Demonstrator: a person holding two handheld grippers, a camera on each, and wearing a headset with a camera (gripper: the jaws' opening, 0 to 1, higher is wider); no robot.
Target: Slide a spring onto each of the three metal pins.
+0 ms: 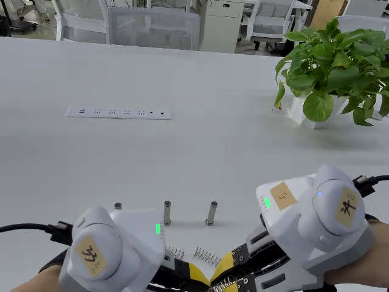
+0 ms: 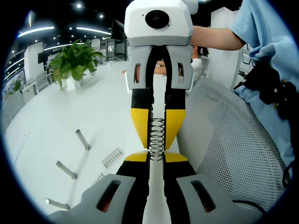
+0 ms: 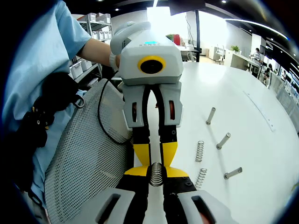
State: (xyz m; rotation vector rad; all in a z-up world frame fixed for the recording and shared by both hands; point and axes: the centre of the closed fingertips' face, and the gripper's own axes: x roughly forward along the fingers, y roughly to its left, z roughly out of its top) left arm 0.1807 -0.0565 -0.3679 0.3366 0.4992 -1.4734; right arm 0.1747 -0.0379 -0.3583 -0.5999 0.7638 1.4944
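Spring [image 1: 222,282] caught between both grippers at near table edge, head view; left gripper [image 1: 196,275] and right gripper [image 1: 226,275] tip to tip; pins [image 1: 167,213], three, upright beyond, all bare; loose springs [image 1: 206,255] flat on table [image 1: 213,121], no tray holding them.

Left gripper view: own jaws narrowed to coil width on spring's near end; looks light, squashy, quick to roll.

Right gripper view: own jaws clamped across coil; I'd pinch mid-body, gently, one end free.
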